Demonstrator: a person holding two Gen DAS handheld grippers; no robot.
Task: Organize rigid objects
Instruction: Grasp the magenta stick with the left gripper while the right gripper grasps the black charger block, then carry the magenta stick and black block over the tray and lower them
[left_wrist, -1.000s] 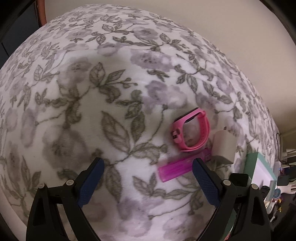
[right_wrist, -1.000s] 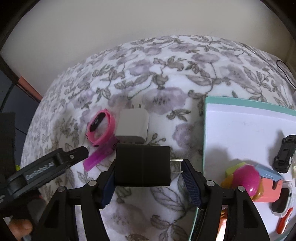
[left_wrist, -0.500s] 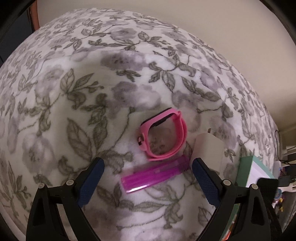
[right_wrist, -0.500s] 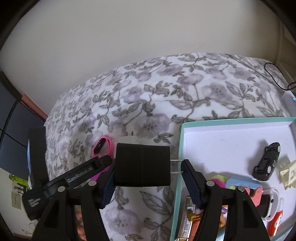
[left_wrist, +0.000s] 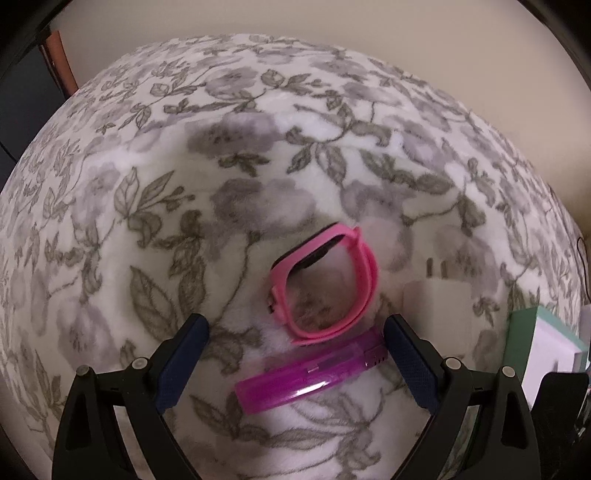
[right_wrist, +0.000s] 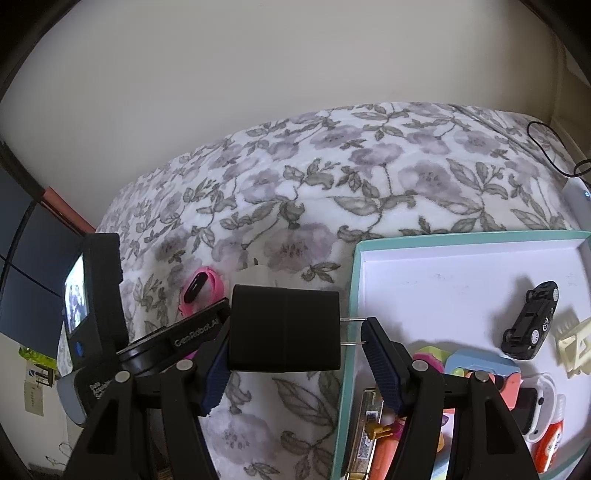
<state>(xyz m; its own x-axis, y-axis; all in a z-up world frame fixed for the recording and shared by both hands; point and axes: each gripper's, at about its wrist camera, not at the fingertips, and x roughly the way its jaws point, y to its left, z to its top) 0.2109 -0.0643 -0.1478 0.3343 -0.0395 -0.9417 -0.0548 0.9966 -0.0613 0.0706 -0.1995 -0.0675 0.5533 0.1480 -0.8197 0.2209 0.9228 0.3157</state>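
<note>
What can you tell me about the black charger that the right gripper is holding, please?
The black charger is a matte, boxy plug adapter, seemingly plastic, with a faint seam down the middle of its visible face. Two thin metal prongs stick out sideways from its right end. It is held off the floral blanket in the right gripper, with one jaw against its left end and the other at the prong tips. It hangs just left of the teal-rimmed tray, not yet over it.
</note>
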